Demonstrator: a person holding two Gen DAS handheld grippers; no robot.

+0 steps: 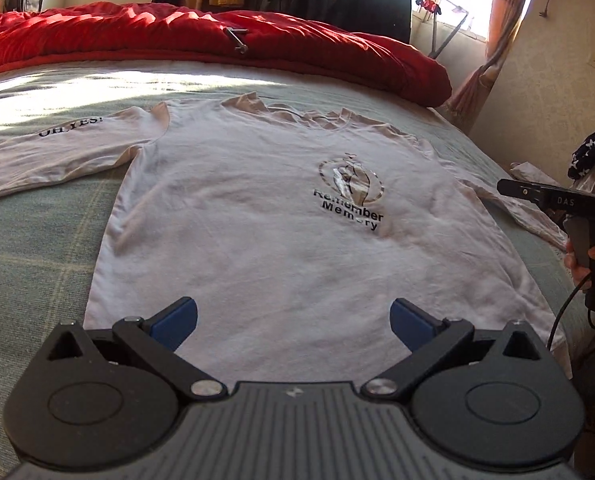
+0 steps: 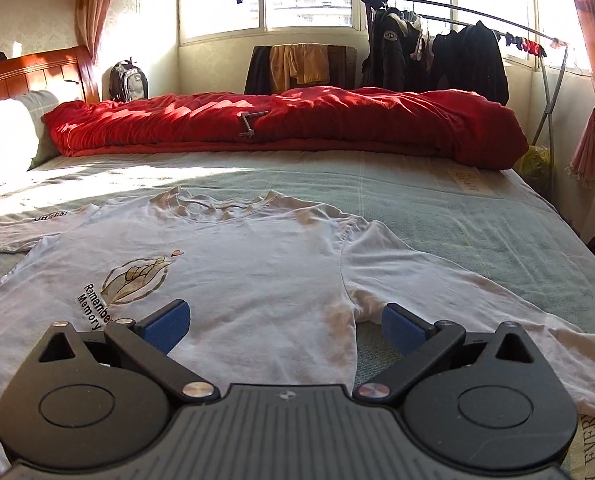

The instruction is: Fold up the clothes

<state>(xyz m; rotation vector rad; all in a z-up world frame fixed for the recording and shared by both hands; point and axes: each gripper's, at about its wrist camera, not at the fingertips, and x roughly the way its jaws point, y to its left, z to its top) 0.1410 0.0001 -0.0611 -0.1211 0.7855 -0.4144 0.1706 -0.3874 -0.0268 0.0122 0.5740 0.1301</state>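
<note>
We see a white long-sleeved shirt (image 1: 281, 232) lying flat and face up on the bed (image 1: 29, 264), its sleeves spread to both sides and its collar toward the red quilt (image 1: 201, 40). No fold is made, so we judge that the whole task is still left.

On the left, the left gripper (image 1: 293, 320) hangs over the hem with its jaws released and nothing between them. On the left sleeve (image 1: 57, 148) we read "OH,YES!". On the chest print (image 1: 351, 196) we read "Remember Memory".

On the right, the right gripper (image 2: 284, 322) hovers above the right armpit, jaws also released and empty. In the left wrist view its body carries the letters "DAS".
</note>
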